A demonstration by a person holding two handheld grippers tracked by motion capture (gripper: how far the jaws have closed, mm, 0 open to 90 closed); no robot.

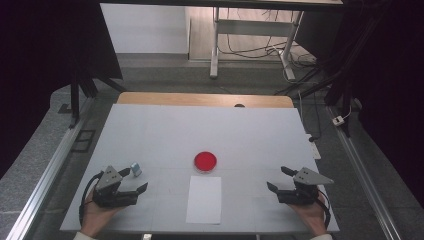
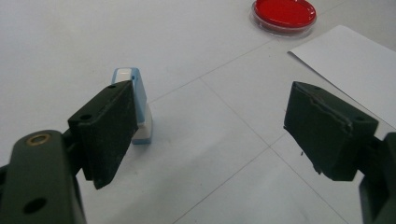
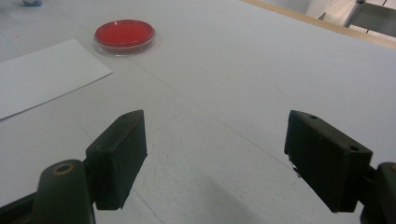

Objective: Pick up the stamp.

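Red dish (image 1: 205,161), round and shallow with a clear rim, sits near the middle of the white table (image 1: 165,130), and just in front of it, on the person's side, lies a white sheet of paper (image 1: 204,199). The dish and the sheet are very close, perhaps touching at the sheet's far edge; I cannot tell exactly.

A small blue and white object (image 1: 136,169) stands upright on the table to the left, just beside the left gripper (image 1: 134,180). In the left gripper view this object (image 2: 139,105) is partly hidden behind the left jaw, outside the gap between the jaws. I can read no writing or label on it, nor on the dish (image 2: 284,15) or the paper (image 2: 352,65).

The left gripper (image 2: 205,126) has its jaws spread wide and holds nothing. The right gripper (image 1: 278,179) is also wide open and empty, held low over bare table at the right, well apart from the dish (image 3: 124,35) and the paper (image 3: 44,74).

Between the two grippers the table is free except for the sheet. The far half of the table is bare up to its wooden edge (image 1: 205,99). Thin seam lines cross the white surface.
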